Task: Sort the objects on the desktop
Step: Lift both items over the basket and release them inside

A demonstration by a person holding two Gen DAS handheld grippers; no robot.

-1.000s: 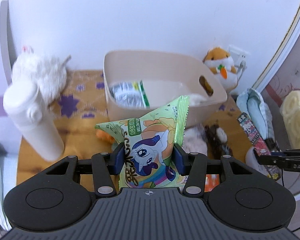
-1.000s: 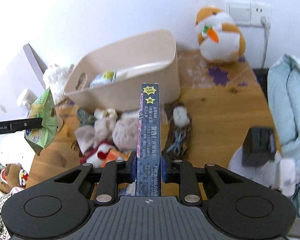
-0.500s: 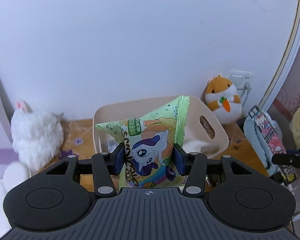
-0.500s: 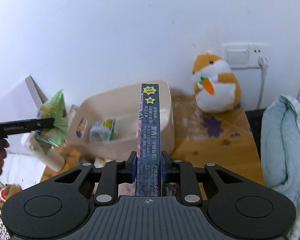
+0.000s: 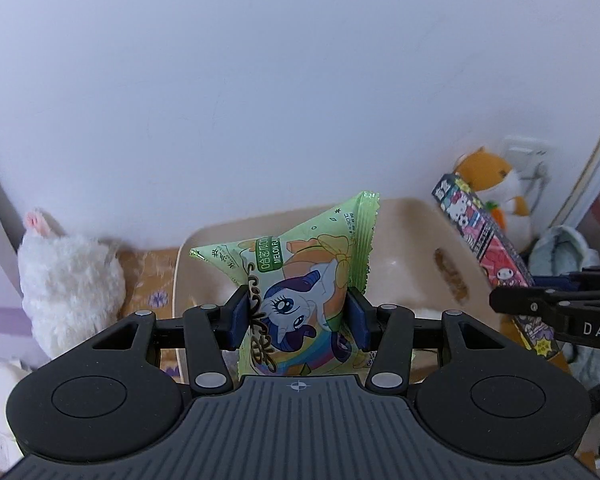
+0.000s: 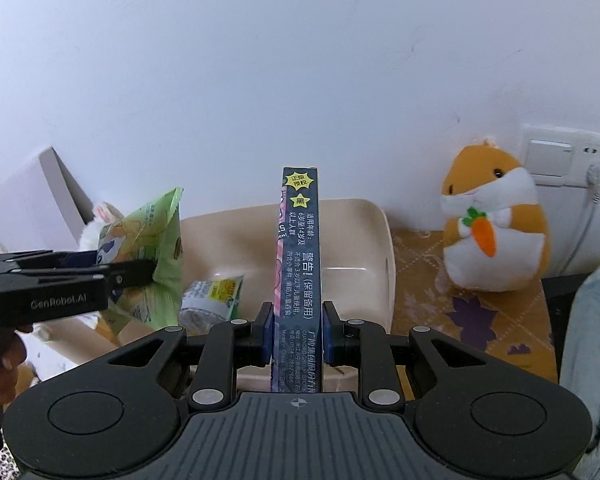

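Green foil snack pouch (image 5: 300, 288) sits pinched at mid-height between the blue pads of the left gripper (image 5: 298, 314), held above the near-left part of the beige plastic bin (image 6: 356, 240). Right gripper (image 6: 296, 330) is clamped on the narrow faces of a long dark cartoon-print box (image 6: 300, 264), standing upright over the bin's near rim. Bin sits against the back edge of the wooden desk (image 6: 480, 320), already holding a silver-and-yellow packet (image 6: 212, 296).

Judgement: both items are staged for a drop into the bin. Do it well by:
- getting each item fully past the near rim before letting go
- lowering the box end-first or laying it flat, else it may tip out
- releasing one at a time, since the two grippers are close together
- aiming the pouch at bare bin floor beside the packet

Orange hamster plush (image 6: 496, 216) stands at the desk's back-right, white rabbit plush (image 5: 68, 280) at back-left, both clear of the bin.
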